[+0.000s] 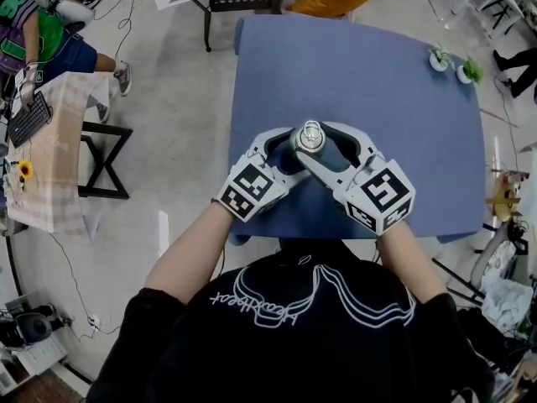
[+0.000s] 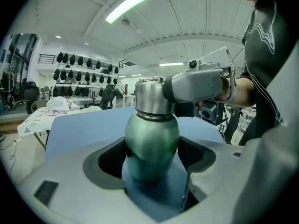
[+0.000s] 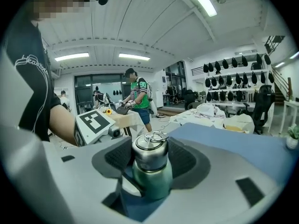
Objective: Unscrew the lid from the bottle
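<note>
A green metal bottle (image 1: pixel 310 138) with a silver lid stands upright on the blue table (image 1: pixel 377 82), near its front edge. In the left gripper view my left gripper (image 2: pixel 152 158) is shut on the bottle's green body (image 2: pixel 152 141), with a dark pad pressed to each side. The right gripper's grey finger (image 2: pixel 196 85) lies against the silver lid (image 2: pixel 153 97) above. In the right gripper view my right gripper (image 3: pixel 150 157) holds the lid (image 3: pixel 150 154), ring handle on top, between its pads. From the head view, the left gripper (image 1: pixel 295 151) and right gripper (image 1: pixel 317 141) meet around the bottle.
Two small potted plants (image 1: pixel 440 58) sit at the table's far right corner. An orange bundle (image 1: pixel 331 0) lies beyond the far edge. Left of the table stands a side table with a keyboard (image 1: pixel 29 120), and a person in a green shirt (image 1: pixel 50 40) is beside it.
</note>
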Demonstrator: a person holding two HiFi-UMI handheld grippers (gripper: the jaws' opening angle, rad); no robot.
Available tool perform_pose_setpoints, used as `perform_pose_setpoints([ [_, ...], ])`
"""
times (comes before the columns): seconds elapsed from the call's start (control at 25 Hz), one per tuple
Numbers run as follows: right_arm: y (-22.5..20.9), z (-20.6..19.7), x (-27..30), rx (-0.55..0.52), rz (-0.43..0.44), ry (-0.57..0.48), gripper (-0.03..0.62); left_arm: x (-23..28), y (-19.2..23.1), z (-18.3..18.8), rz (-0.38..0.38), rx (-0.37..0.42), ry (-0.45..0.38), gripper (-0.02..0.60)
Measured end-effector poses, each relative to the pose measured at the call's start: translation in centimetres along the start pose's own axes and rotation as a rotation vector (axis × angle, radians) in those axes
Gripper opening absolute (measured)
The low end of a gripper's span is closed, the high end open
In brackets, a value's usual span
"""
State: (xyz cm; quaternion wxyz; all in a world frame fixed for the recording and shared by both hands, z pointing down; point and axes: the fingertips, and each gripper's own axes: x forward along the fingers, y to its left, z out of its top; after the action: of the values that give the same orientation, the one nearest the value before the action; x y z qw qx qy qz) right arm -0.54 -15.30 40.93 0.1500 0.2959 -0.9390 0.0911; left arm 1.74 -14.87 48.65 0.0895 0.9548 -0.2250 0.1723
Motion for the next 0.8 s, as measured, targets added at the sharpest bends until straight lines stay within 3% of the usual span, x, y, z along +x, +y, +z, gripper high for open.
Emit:
perform_pose_setpoints([
  [0.44, 0.25, -0.24, 0.02, -0.079, 0.13, 0.045, 0.245, -0.06, -0.04, -0.08, -0.04, 0.023, 0.005, 0.353],
  [0.8, 0.65, -0.29, 0.29, -0.152, 0.371, 0.117, 0.247, -0.27, -0.08, -0.3, -0.151, 0.072, 0.062, 0.353],
])
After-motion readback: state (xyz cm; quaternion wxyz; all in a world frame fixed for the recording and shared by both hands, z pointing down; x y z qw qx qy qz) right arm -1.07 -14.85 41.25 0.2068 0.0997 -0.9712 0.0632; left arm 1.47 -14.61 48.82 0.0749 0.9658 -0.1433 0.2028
